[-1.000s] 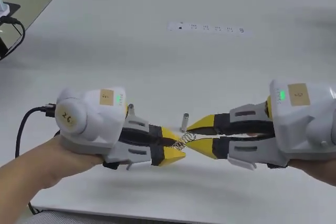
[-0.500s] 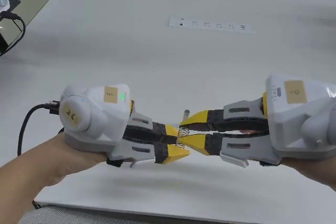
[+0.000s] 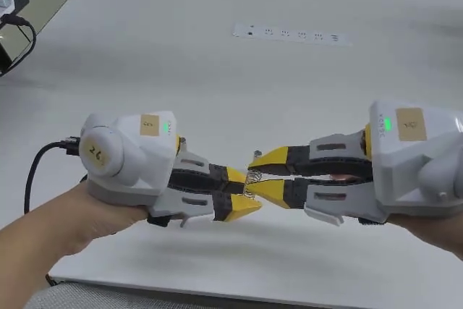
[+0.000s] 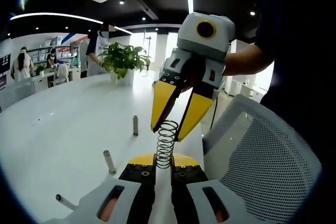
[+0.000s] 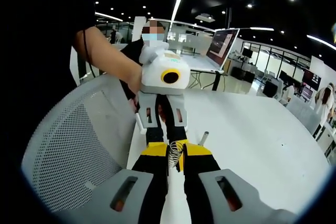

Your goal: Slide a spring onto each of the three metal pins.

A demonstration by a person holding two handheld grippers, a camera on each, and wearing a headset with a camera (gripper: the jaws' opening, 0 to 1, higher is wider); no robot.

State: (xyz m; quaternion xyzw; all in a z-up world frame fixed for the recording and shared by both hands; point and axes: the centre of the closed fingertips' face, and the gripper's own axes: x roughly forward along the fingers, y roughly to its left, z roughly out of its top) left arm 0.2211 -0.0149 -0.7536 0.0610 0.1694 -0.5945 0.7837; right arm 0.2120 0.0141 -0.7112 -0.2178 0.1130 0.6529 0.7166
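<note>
Now, careful: this looks like a mid-air handover, and that is where it could go wrong. If the left claw (image 4: 164, 160) lets go before the right claw (image 4: 167, 134) has a proper bite, the spring (image 4: 166, 142) drops to the table (image 3: 217, 70) and rolls. Pinch it off-centre and it may kink or ping away. The left claw is closed on the spring's near end, coils standing straight out past its tips. The right claw, nose to nose with it, is a little parted, its tips forked round the far end. Pinching or merely bracketing, I cannot tell. So the spring hangs above the table between both, with a pin (image 3: 256, 155) upright just beyond the tips.
</note>
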